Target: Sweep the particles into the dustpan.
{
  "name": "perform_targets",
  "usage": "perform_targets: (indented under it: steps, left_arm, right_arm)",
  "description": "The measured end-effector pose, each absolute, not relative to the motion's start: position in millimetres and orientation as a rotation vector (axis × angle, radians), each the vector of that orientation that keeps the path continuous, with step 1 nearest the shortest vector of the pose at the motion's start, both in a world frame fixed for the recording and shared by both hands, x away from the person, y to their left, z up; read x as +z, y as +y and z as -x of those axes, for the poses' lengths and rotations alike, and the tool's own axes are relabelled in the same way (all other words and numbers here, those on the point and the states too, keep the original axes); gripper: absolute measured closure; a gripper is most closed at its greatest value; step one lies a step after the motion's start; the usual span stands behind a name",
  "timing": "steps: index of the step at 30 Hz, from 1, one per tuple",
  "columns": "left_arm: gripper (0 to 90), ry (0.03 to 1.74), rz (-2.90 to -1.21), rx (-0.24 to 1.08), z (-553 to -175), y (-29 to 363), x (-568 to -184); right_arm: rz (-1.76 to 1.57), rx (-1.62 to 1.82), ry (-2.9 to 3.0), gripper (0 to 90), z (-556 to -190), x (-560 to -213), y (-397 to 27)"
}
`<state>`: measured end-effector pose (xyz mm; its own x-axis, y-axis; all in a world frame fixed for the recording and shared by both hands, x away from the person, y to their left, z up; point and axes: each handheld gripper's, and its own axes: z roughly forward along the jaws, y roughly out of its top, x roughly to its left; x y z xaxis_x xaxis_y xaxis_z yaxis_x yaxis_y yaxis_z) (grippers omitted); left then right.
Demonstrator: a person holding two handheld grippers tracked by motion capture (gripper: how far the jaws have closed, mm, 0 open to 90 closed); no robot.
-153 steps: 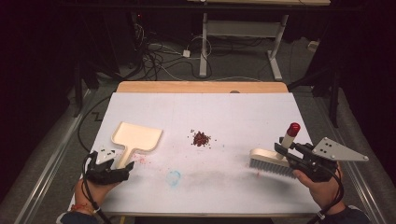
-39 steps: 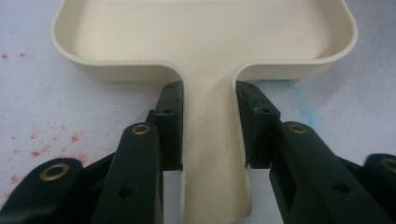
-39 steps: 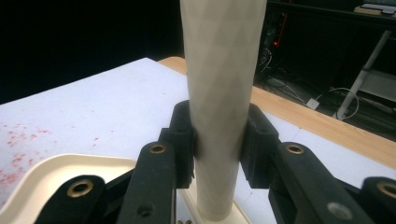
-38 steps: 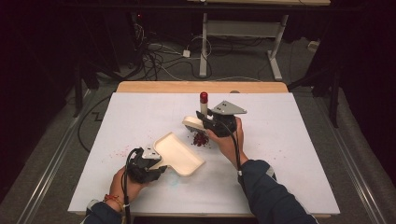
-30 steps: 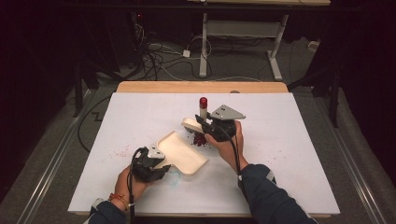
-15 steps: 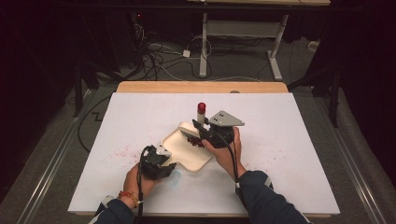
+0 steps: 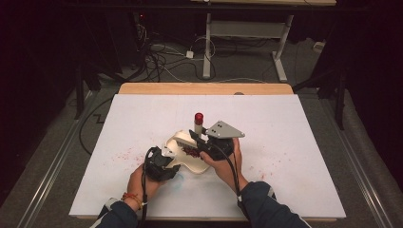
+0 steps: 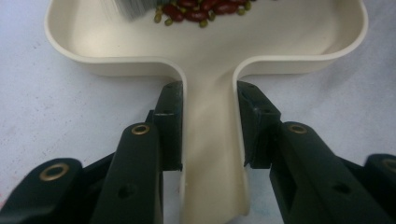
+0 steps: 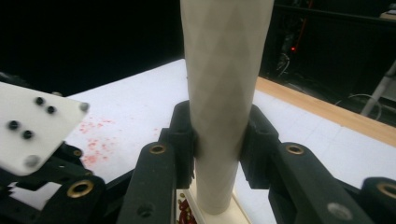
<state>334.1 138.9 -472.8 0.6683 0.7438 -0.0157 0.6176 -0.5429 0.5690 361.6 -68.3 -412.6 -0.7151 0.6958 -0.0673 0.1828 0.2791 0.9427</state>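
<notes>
A cream dustpan lies on the white table cover near the middle. My left gripper is shut on its handle, one jaw pressed on each side. Red and green beans lie inside the pan, next to the brush's bristles. My right gripper is shut on the brush's pale handle, which stands upright with a red tip. The brush head rests over the pan's far part, with the beans beside it.
Faint red stains mark the cover left of the pan, and more lie to the right. The wooden table edge runs along the far side. Cables and desk legs stand on the floor beyond. The left gripper's pale plate is close by.
The dustpan has slid right and forward under the bean pile. The brush has pulled toward the person and swept the beans into the pan. The two hands now sit close together.
</notes>
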Motion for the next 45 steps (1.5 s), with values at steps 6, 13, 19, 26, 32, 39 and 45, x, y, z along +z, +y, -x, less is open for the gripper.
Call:
perform_targets:
  steps: [6,13,19,26,32,39,45]
  left_arm:
    - [63.7,1.045,-2.344,0.315,-334,139,-474]
    - [63.6,1.044,-2.347,0.312,-334,139,-476]
    - [63.7,1.042,-2.349,0.304,-333,140,-476]
    - [63.7,1.035,-2.363,0.301,-331,141,-478]
    - [63.6,1.031,-2.371,0.292,-330,142,-479]
    - [63.6,1.011,-2.385,0.297,-324,142,-478]
    - [63.6,0.983,-2.398,0.275,-315,149,-478]
  right_arm:
    - [-0.788,1.468,2.089,70.0,-353,-412,-66]
    - [-0.810,1.500,2.066,70.1,-354,-408,-70]
    - [-0.828,1.541,2.022,70.1,-352,-396,-79]
    - [-0.786,1.598,1.964,70.1,-343,-362,-97]
    - [-0.805,1.564,1.940,70.1,-349,-356,-119]
    - [-0.886,1.443,1.939,70.1,-360,-369,-152]
    - [-0.952,1.357,1.945,70.1,-370,-385,-176]
